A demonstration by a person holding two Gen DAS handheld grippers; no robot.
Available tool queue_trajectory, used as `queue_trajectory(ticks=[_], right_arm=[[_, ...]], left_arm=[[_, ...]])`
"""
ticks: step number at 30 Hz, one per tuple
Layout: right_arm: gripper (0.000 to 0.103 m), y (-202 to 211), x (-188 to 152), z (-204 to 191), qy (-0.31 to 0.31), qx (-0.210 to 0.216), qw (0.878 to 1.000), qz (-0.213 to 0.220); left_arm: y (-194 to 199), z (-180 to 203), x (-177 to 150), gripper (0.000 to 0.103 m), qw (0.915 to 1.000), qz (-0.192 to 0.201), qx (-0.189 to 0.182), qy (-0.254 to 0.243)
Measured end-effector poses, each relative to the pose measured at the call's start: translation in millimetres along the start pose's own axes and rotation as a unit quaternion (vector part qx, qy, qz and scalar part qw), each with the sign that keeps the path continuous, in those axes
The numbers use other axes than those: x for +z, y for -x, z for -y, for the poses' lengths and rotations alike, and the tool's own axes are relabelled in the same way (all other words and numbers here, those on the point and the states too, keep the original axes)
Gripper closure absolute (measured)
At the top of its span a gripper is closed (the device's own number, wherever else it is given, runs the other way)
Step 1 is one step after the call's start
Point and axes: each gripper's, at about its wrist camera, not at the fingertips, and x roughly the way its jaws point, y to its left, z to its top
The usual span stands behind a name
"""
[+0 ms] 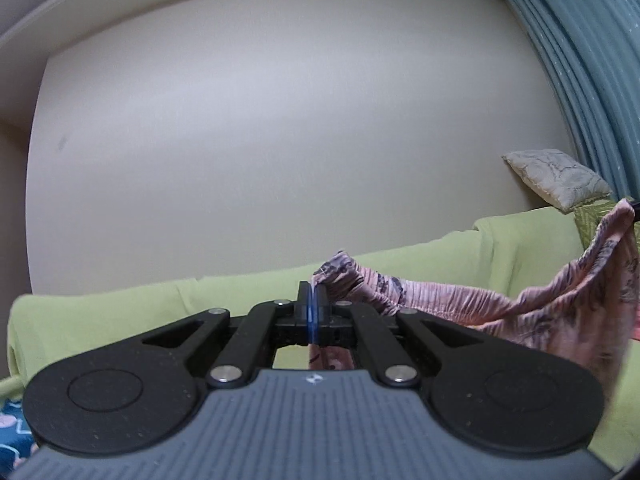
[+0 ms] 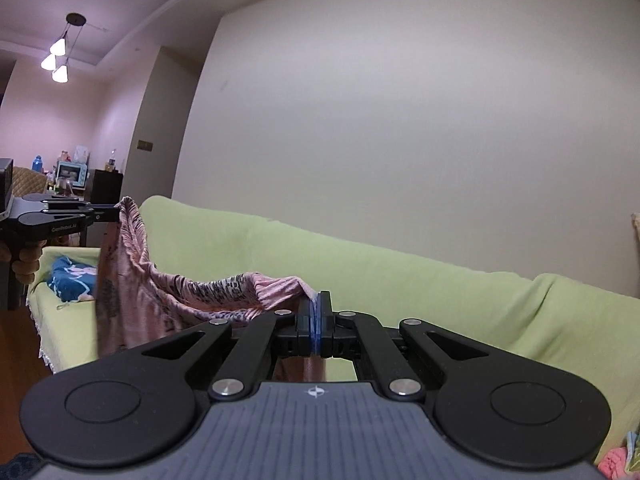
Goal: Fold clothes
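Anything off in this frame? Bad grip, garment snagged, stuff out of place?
Nothing stands out. The left gripper and right gripper are each shut on a top edge of the pink patterned garment, which sags between them in front of the green-covered sofa. No snag or tear visible.
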Motion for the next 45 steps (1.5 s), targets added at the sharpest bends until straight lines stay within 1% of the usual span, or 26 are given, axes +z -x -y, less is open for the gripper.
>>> queue_trajectory(ticks=[5,7,10,12,14,16,18,19,20,21,24,25,26,27,29,31,32,34,36,37,38,39,40,42,44,45], right_arm=[[0.103,-51.7,-17.1,35.0,-0.018,-0.013,0.998,-0.060],[0.103,-87.6,-34.0,57.4,-0.035,-0.017,0.994,-0.100],[0.103,-164.4,-84.3,92.5,-0.067,-0.019,0.983,-0.171],[0.103,-224.6,-128.9,117.8,-0.093,-0.020,0.970,-0.225],[0.103,-289.9,-182.9,144.2,-0.120,-0.029,0.951,-0.282],[0.103,-350.4,-238.5,164.9,-0.142,-0.040,0.930,-0.336],[0.103,-403.6,-294.7,178.6,-0.153,-0.058,0.909,-0.383],[0.103,-421.0,-316.5,182.5,-0.156,-0.063,0.902,-0.397],[0.103,-433.4,-335.2,185.4,-0.158,-0.067,0.898,-0.405],[0.103,-443.5,-352.2,187.8,-0.161,-0.070,0.895,-0.410],[0.089,-431.0,-366.0,196.9,-0.161,-0.056,0.913,-0.371],[0.072,-421.3,-367.7,201.8,-0.156,-0.060,0.915,-0.366],[0.053,-411.5,-368.6,206.0,-0.147,-0.071,0.917,-0.363],[0.048,-404.1,-366.2,209.1,-0.134,-0.085,0.919,-0.361],[0.048,-392.0,-351.9,217.6,-0.108,-0.092,0.925,-0.352],[0.048,-381.9,-338.8,220.7,-0.104,-0.081,0.933,-0.336],[0.048,-378.3,-333.3,217.7,-0.100,-0.071,0.937,-0.327],[0.050,-382.0,-325.8,197.9,-0.057,-0.033,0.948,-0.311],[0.051,-402.0,-318.0,173.3,0.008,0.009,0.953,-0.301],[0.057,-406.4,-315.1,164.5,0.034,0.034,0.952,-0.301],[0.062,-410.8,-312.3,155.7,0.060,0.059,0.950,-0.301],[0.063,-415.5,-310.0,147.0,0.086,0.081,0.946,-0.302],[0.063,-421.4,-309.5,138.7,0.111,0.098,0.939,-0.310],[0.064,-434.8,-313.3,128.8,0.152,0.124,0.925,-0.325],[0.064,-444.4,-314.5,126.7,0.160,0.142,0.915,-0.342],[0.064,-448.8,-315.7,127.3,0.161,0.151,0.910,-0.350]], left_arm=[[-55.3,10.6,-3.4,0.103,0.9993,-0.033,-0.004,-0.017],[-103.3,13.6,-23.5,0.103,0.9975,-0.066,-0.013,-0.024],[-199.8,21.6,-77.4,0.103,0.9884,-0.147,-0.020,-0.030],[-267.3,28.8,-126.3,0.103,0.9777,-0.206,-0.025,-0.035],[-337.8,40.0,-184.7,0.103,0.9631,-0.264,-0.029,-0.041],[-404.2,53.8,-249.4,0.103,0.9443,-0.324,-0.030,-0.053],[-460.2,67.0,-311.7,0.102,0.9215,-0.381,-0.028,-0.068],[-481.5,73.4,-338.7,0.102,0.9107,-0.405,-0.026,-0.076],[-495.7,77.8,-360.5,0.102,0.9036,-0.420,-0.023,-0.081],[-505.4,81.6,-376.0,0.102,0.9011,-0.425,-0.024,-0.085],[-513.0,89.2,-383.5,0.101,0.9147,-0.387,-0.036,-0.110],[-510.9,84.5,-383.4,0.096,0.9163,-0.382,-0.040,-0.113],[-511.9,79.1,-381.4,0.095,0.9186,-0.374,-0.037,-0.121],[-512.9,73.6,-379.3,0.095,0.9207,-0.367,-0.033,-0.129],[-512.8,51.5,-372.1,0.095,0.9246,-0.359,-0.016,-0.127],[-511.7,28.9,-360.9,0.096,0.9277,-0.362,-0.011,-0.089],[-509.8,21.7,-354.7,0.096,0.9281,-0.365,-0.022,-0.069],[-499.2,20.7,-341.3,0.096,0.9341,-0.349,-0.053,-0.056],[-488.1,33.7,-328.3,0.096,0.9378,-0.323,-0.111,-0.061],[-480.7,39.8,-324.6,0.095,0.9357,-0.314,-0.145,-0.070],[-476.3,52.6,-324.8,0.095,0.9314,-0.303,-0.175,-0.101],[-471.9,65.5,-324.9,0.095,0.9252,-0.291,-0.204,-0.132],[-467.7,78.2,-325.2,0.095,0.9172,-0.280,-0.233,-0.162],[-467.9,98.3,-333.8,0.094,0.8947,-0.276,-0.277,-0.216],[-471.0,111.3,-342.3,0.094,0.8799,-0.279,-0.297,-0.244],[-478.8,107.1,-349.8,0.094,0.8726,-0.287,-0.310,-0.245]])
